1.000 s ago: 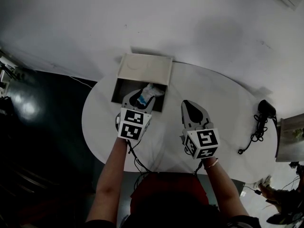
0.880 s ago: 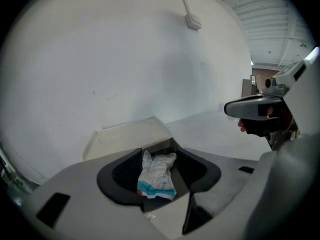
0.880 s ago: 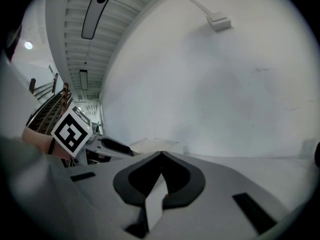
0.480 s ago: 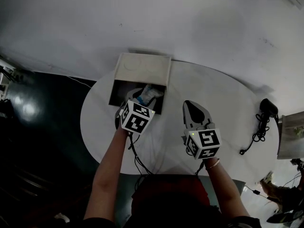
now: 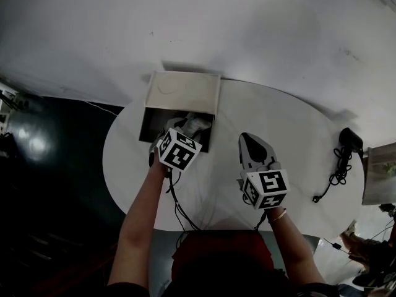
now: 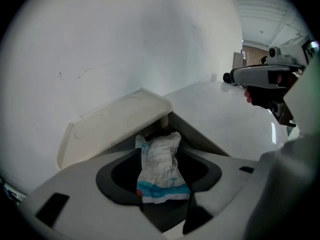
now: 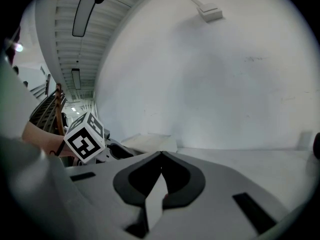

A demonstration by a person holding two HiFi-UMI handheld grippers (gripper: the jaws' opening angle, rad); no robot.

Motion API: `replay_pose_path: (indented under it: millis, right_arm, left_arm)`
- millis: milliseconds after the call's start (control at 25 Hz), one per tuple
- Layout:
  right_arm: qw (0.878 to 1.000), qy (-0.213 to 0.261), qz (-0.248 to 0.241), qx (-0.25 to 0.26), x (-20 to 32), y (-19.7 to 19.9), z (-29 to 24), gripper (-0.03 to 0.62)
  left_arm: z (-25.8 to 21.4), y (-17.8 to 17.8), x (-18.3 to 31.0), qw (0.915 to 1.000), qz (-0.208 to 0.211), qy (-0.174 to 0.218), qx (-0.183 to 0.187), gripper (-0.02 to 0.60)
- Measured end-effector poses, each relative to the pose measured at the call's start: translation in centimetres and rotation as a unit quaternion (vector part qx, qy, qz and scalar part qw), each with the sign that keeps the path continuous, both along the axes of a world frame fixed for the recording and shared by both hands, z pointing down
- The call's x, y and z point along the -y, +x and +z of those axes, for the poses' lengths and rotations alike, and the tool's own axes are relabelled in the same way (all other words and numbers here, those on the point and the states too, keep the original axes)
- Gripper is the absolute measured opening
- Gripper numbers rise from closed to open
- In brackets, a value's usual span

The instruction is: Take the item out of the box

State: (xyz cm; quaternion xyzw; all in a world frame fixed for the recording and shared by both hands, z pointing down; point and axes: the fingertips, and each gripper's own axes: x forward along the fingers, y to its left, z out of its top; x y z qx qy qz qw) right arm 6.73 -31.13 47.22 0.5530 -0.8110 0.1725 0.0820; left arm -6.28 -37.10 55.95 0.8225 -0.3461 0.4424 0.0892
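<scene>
You were at the grasp: your left tool (image 6: 157,149) stood wide around the packet (image 6: 161,174), upright in the box (image 5: 182,93) on the table's (image 5: 291,135) far left. The next move called for closing on it and lifting clear; your right tool (image 5: 249,140) lay nearer, jaws together, empty.

crinkled plastic packet (image 6: 160,169), matt cardboard box (image 5: 182,91), smooth table (image 5: 278,122).
</scene>
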Motion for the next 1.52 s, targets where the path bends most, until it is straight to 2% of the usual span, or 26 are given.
replay_pose_path:
  millis: [360, 800, 1120, 1520]
  right_arm:
    - [1.0, -0.007, 0.005, -0.001, 0.6, 0.7, 0.7, 0.014]
    - [1.0, -0.011, 0.003, -0.002, 1.2, 0.6, 1.3, 0.014]
    - [1.0, -0.017, -0.001, -0.003, 1.3, 0.3, 1.6, 0.014]
    - [1.0, -0.026, -0.003, 0.0, 0.5, -0.3, 1.6, 0.014]
  left_arm:
    - [1.5, 0.4, 0.8, 0.9988, 0.027, -0.026, 0.033, 0.224]
    - [2.8, 0.6, 1.1, 0.9962, 0.042, -0.064, 0.04, 0.222]
    - [3.0, 0.7, 1.3, 0.9964, 0.04, -0.065, 0.036, 0.221]
    - [3.0, 1.7, 0.3, 0.9936, 0.073, -0.048, 0.071, 0.13]
